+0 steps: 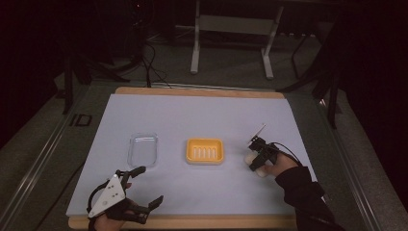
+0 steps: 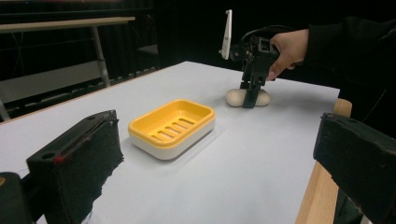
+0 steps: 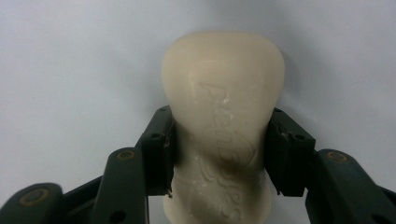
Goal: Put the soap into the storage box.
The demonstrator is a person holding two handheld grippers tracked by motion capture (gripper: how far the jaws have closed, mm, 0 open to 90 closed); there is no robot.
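Right gripper (image 3: 219, 154) clamps the soap (image 3: 223, 93) — near end cut off.

Yellow dish (image 1: 205, 151) at centre of white surface (image 1: 192, 115). Clear tray (image 1: 143, 149) just left of it, apart. Metal frame legs (image 1: 195, 45) on floor beyond far edge.

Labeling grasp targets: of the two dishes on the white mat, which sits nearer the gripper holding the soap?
The yellow slotted soap dish, mid-mat beside the right gripper; the clear plastic tray lies farther left.
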